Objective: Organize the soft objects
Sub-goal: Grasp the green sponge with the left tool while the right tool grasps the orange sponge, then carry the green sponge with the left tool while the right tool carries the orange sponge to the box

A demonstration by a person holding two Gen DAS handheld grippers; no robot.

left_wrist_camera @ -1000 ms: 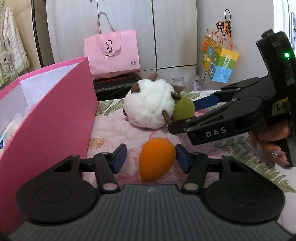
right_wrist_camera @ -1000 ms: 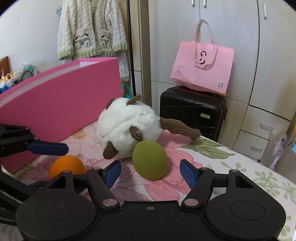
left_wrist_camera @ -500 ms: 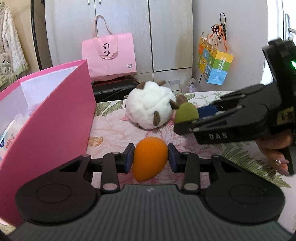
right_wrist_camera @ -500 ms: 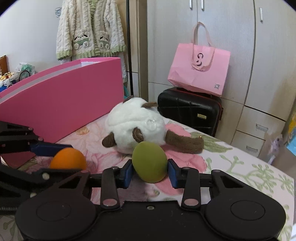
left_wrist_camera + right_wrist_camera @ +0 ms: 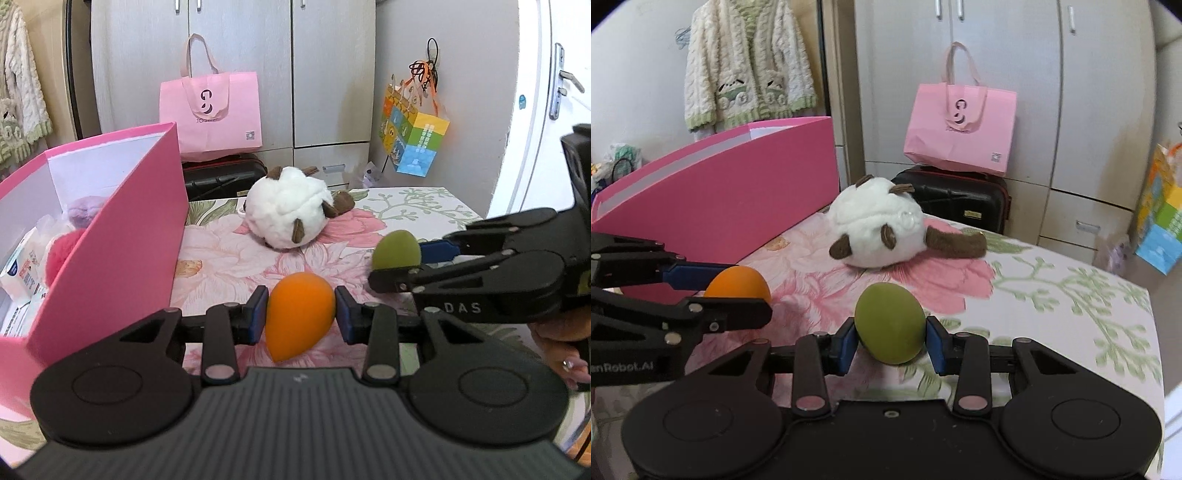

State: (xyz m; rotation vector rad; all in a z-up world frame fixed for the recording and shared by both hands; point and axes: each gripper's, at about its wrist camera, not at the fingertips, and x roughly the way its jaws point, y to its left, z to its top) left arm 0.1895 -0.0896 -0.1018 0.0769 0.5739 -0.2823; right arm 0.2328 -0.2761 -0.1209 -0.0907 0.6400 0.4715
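Note:
My left gripper (image 5: 300,318) is shut on an orange egg-shaped sponge (image 5: 297,314), its blue pads pressing both sides, lifted a little above the floral cloth. My right gripper (image 5: 891,338) is shut on a green egg-shaped sponge (image 5: 889,323) in the same way. From the left wrist view the right gripper (image 5: 397,254) comes in from the right with the green sponge (image 5: 395,249). In the right wrist view the left gripper (image 5: 738,291) shows at the left with the orange sponge (image 5: 737,282). A white plush toy (image 5: 286,212) with brown feet lies farther back on the cloth.
An open pink box (image 5: 110,236) stands at the left, with a purple plush, a red fluffy thing and packets inside. Behind the table are a black suitcase (image 5: 955,195), a pink tote bag (image 5: 210,110) and wardrobe doors. A person's hand (image 5: 565,343) grips the right tool.
Both grippers closed on their sponges, the left on the orange one and the right on the green one, and drew back from the plush toy, lifting the sponges slightly off the cloth.

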